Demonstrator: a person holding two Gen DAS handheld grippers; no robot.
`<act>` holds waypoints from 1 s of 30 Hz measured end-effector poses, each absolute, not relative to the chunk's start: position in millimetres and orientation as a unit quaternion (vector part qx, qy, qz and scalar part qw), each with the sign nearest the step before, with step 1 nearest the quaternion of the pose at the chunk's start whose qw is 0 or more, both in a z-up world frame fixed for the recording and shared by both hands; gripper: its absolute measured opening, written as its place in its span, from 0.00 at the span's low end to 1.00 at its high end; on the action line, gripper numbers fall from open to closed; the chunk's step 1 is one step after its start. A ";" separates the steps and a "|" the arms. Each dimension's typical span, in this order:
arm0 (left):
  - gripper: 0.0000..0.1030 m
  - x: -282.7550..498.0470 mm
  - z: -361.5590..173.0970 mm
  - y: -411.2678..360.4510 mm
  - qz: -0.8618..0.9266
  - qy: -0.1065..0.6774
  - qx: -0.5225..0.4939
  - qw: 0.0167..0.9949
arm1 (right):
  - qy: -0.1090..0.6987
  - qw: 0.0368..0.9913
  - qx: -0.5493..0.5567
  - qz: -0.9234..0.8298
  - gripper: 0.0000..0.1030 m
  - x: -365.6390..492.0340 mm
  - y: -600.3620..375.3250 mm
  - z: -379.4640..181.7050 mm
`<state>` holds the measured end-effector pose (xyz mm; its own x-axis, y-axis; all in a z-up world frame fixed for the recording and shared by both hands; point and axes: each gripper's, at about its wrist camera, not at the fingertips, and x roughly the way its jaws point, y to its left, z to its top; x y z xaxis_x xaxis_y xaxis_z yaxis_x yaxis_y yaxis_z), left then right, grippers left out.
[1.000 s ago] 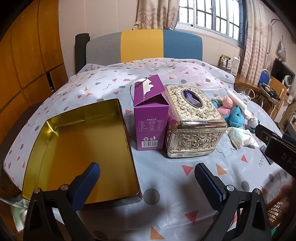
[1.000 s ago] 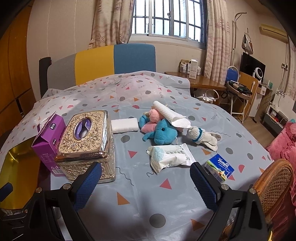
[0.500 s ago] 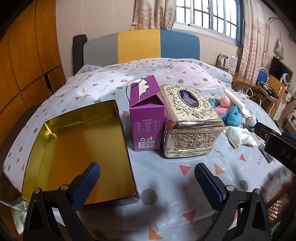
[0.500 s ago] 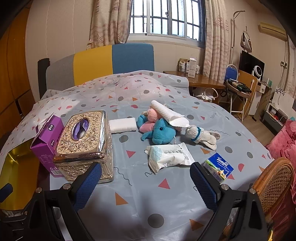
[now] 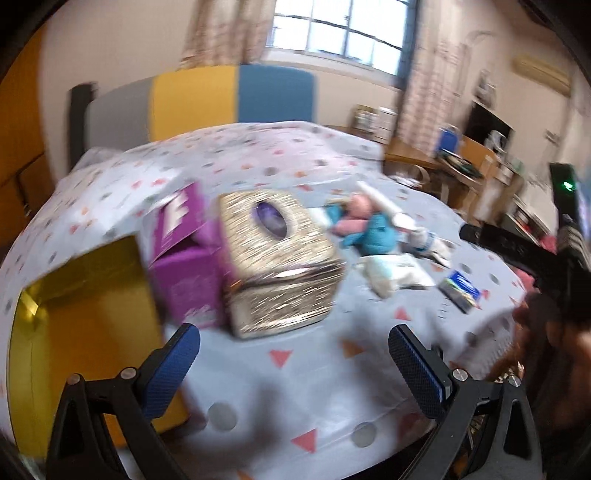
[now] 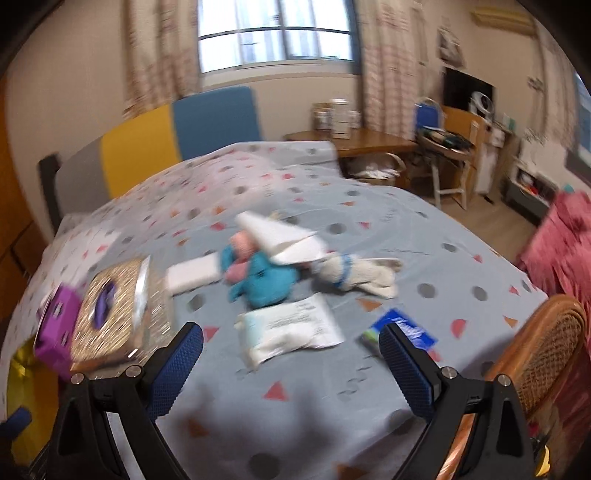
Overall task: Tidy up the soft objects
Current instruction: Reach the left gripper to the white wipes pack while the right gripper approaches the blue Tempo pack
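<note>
Both frames motion-blurred, so fine detail is soft. Left gripper (image 5: 293, 349) hangs over the near edge of the bed, jaws spread wide, nothing between the blue pads (image 5: 181, 350). Right gripper (image 6: 291, 345) same story: jaws wide apart, empty, above the patterned sheet (image 6: 295, 398). Nearest on the left side is the gold tin tray (image 5: 74, 321), open side up, interior bare as far as blur allows. Just right of it stands the purple carton (image 5: 188, 277) with its top flap open, touching or nearly touching the embossed metal tissue box (image 5: 280, 266); can't tell which. In the right wrist view the closest soft item is the white wipes pack (image 6: 291, 332), lying flat between the fingers' line of sight, with the blue Tempo tissue packet (image 6: 402, 332) just beside it, partly behind the right finger. Behind the wipes: teal plush toy (image 6: 269, 282) with a pink plush (image 6: 242, 251) against it, a white folded cloth (image 6: 284, 238) resting on top of both. White sock with blue stripe (image 6: 358, 275) lies right of the plush, a white folded pad (image 6: 192, 273) left of it, near the tissue box. Rattan chair back (image 6: 546, 354) at the right edge. Far end: grey, yellow and blue headboard (image 6: 166, 136), curtained window (image 6: 277, 33), wooden desk (image 6: 369, 138).
</note>
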<state>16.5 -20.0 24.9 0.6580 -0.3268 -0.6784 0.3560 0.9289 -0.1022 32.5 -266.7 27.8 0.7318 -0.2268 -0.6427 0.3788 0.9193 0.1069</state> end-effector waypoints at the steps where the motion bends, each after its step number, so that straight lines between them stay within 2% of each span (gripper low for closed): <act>1: 1.00 20.2 29.4 -28.9 -0.202 0.367 0.032 0.907 | 0.326 0.919 0.130 -0.178 0.95 31.3 -281.1 30.0; 9: 1.00 59.0 45.5 -94.3 -0.280 0.368 0.070 0.884 | 0.289 0.914 0.158 -0.236 0.95 12.4 -351.1 54.9; 13: 1.00 84.6 36.5 -138.8 -0.316 0.398 0.096 0.856 | 0.282 0.910 0.173 -0.248 0.95 -0.7 -377.7 56.7; 20: 0.99 121.8 -20.4 -225.5 -0.331 0.468 0.200 0.794 | 0.291 0.910 0.176 -0.235 0.95 -11.9 -395.8 50.4; 23: 0.93 135.1 -47.9 -251.4 -0.333 0.487 0.235 0.773 | 0.302 0.908 0.179 -0.228 0.95 -10.7 -400.0 42.9; 26: 0.92 149.4 -69.3 -269.9 -0.320 0.488 0.266 0.767 | 0.309 0.906 0.186 -0.221 0.95 -8.3 -404.2 36.2; 30: 0.92 167.3 -82.5 -275.6 -0.310 0.501 0.254 0.767 | 0.317 0.904 0.191 -0.213 0.95 -3.3 -408.9 29.0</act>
<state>167.3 -275.6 -82.5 0.3064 -0.2224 -0.9256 0.7300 0.6789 0.0785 -3.3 -408.9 29.0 0.7082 -0.2648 -0.6544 0.5065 0.8363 0.2098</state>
